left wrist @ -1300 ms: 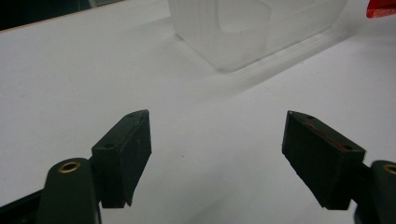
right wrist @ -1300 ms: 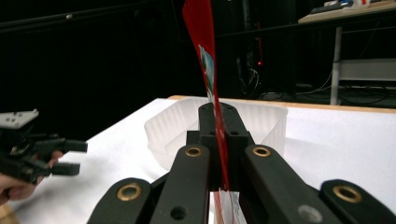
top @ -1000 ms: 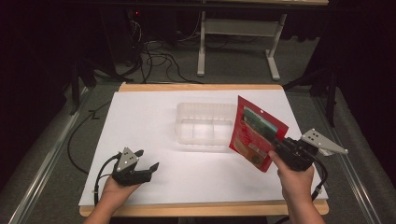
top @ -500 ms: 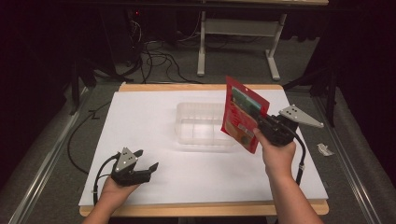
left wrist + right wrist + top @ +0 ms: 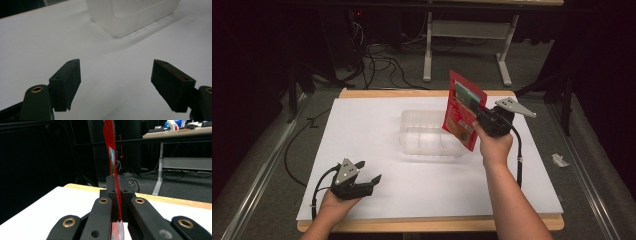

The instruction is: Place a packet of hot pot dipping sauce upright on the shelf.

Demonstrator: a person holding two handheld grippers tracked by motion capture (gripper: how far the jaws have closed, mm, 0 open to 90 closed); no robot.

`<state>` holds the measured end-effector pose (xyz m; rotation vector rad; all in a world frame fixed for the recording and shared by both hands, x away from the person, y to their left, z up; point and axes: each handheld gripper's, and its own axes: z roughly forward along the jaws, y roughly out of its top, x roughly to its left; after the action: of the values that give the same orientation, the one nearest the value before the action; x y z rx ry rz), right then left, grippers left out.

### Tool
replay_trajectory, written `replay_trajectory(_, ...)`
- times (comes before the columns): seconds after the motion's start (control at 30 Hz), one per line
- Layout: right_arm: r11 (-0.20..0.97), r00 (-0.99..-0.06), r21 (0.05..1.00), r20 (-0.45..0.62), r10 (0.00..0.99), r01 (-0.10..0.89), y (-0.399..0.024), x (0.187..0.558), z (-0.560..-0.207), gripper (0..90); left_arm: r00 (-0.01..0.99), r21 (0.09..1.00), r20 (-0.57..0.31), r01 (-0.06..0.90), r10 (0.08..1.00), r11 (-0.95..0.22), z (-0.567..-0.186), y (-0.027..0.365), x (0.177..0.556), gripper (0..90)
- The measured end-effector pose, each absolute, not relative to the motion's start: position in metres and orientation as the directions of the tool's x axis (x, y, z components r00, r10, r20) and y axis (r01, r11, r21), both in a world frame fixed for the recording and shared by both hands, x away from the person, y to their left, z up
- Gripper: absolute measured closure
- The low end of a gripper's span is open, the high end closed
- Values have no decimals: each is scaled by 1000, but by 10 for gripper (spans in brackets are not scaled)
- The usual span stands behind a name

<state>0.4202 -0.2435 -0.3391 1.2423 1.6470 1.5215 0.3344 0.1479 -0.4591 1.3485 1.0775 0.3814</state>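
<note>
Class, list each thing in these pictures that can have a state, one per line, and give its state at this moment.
Red flat foil pouch: lifted off the table, upright, clamped by the right gripper, above the tub's right end.
Clear rectangular plastic tub: open-topped, resting on the white sheet, looks empty.
Right gripper: jaws shut on the pouch, raised.
Left gripper: jaws open, holding nothing, low at the near left of the table.

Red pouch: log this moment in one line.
right hand-held gripper shut on red pouch | above clear container | left hand-held gripper open, idle
</note>
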Motion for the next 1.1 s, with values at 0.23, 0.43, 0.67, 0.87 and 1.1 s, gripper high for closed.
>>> replay_trajectory(0.23,-79,-372,969,163,914,232,-237,435,-344,900,501,905,-401,345,767,248,-459,148,335,245)
replay_trajectory(0.43,-66,-356,975,140,924,212,-231,441,-350,900,502,906,-399,347,767,244,-460,147,335,245)
replay_trajectory(0.67,-46,-360,983,110,926,180,-225,443,-355,900,504,907,-393,349,769,235,-461,147,336,245)
replay_trajectory(0.87,-39,-374,986,98,922,163,-219,444,-363,900,505,907,-392,351,769,232,-462,146,335,245)
replay_trajectory(1.1,-35,-384,987,93,918,155,-214,445,-367,900,505,909,-387,349,771,227,-462,146,336,244)
